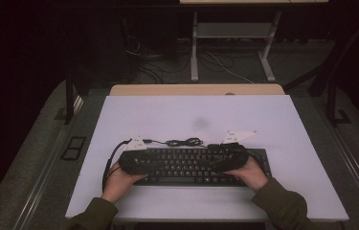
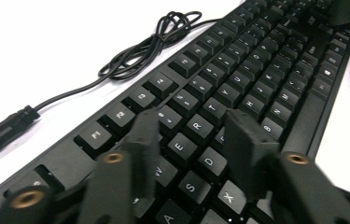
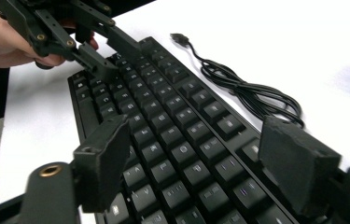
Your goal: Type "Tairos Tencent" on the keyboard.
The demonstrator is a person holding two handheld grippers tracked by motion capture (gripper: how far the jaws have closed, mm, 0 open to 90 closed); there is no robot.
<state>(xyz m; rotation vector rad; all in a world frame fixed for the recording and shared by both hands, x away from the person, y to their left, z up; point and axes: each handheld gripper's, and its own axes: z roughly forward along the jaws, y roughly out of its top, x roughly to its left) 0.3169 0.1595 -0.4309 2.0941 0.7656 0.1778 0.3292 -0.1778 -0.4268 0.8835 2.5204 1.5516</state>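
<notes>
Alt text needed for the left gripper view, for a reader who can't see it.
The left gripper's two black jaws stand open just above the letter keys of a black keyboard, gripping nothing. The keyboard lies on a white table, with its black cable loosely coiled beside it and the plug lying at the left.

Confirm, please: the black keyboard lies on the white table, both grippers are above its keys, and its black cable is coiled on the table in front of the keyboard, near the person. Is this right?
Not quite. The coiled black cable lies behind the black keyboard, on the far side from the person, as the high view shows. The keyboard lies on the white table, with the left gripper and right gripper above its keys.
</notes>
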